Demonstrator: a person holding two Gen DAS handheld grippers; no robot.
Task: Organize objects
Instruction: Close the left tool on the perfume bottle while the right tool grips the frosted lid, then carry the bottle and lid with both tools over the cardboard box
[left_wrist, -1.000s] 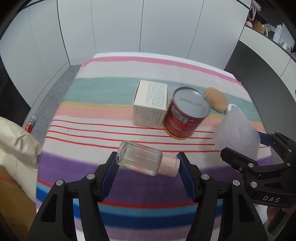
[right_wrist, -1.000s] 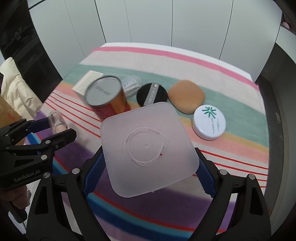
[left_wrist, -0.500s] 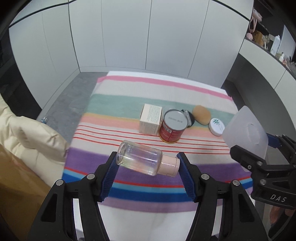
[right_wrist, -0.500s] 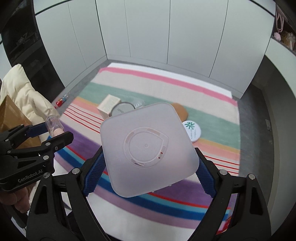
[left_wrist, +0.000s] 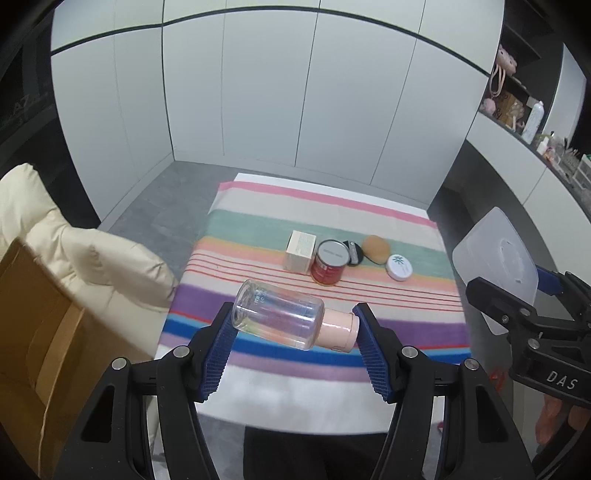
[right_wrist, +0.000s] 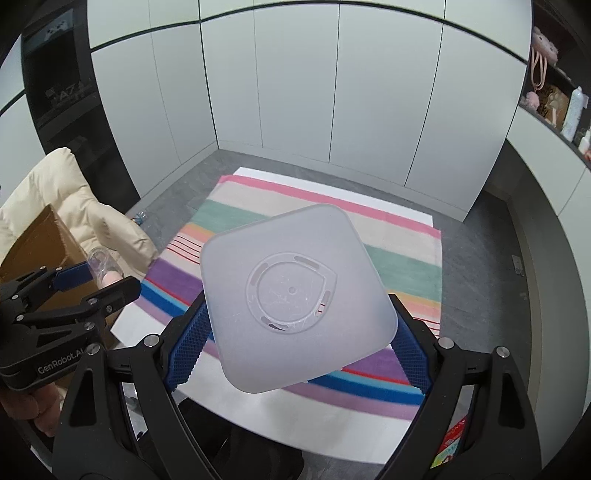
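The left claw (left_wrist: 293, 323) grips a clear bottle (left_wrist: 279, 318) end to end: one blue pad presses on the bottle's base, the other on its pink cap (left_wrist: 340, 330). The bottle lies sideways between the pads, tilted slightly, with its cap end lower and toward the right claw. It hangs in the air above the near edge of the striped cloth (left_wrist: 369, 221) that covers the worktop.

The right claw (right_wrist: 299, 338) grips a frosted square lid (right_wrist: 295, 295) across its width, with the blue pads against two opposite edges. The lid faces the camera, showing a raised ring moulded in its middle. It also hangs above the near half of the striped cloth and hides most of the cloth's centre in the right wrist view. In the left wrist view the lid shows to the right of the bottle, beyond the cloth's right edge.

Taking the red tin (left_wrist: 330, 263) as landmark: it stands upright near the middle of the cloth. A small cream box (left_wrist: 301, 251) stands touching or just beside it on the left. A black round compact (left_wrist: 352, 253) lies just behind it on the right. A tan sponge (left_wrist: 376, 249) sits farther right of the tin. A white round jar (left_wrist: 399, 266) with a green mark lies near the sponge, right of the tin.

Well left of the tin, off the cloth, a cream padded jacket (left_wrist: 74, 251) rests beside a cardboard box (left_wrist: 33, 332).
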